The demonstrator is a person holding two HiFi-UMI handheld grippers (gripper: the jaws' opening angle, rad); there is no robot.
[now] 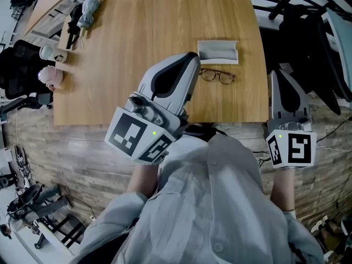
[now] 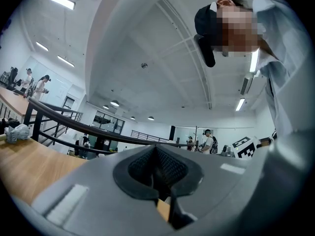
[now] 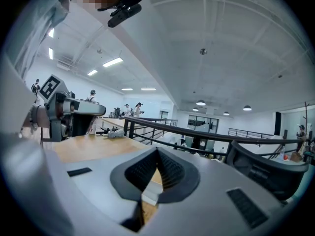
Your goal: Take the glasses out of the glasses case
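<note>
Dark-rimmed glasses (image 1: 217,76) lie between clenched left hand-held gripper (image 1: 192,57) and clenched right hand-held gripper (image 1: 274,73).

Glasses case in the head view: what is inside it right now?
The glasses case looks open and shows only grey lining, no glasses. The glasses lie on the table just in front of it. Whatever is under the case is hidden.

The left gripper (image 1: 191,59) and right gripper (image 1: 276,75) hover well apart, each with jaws closed on nothing.
</note>
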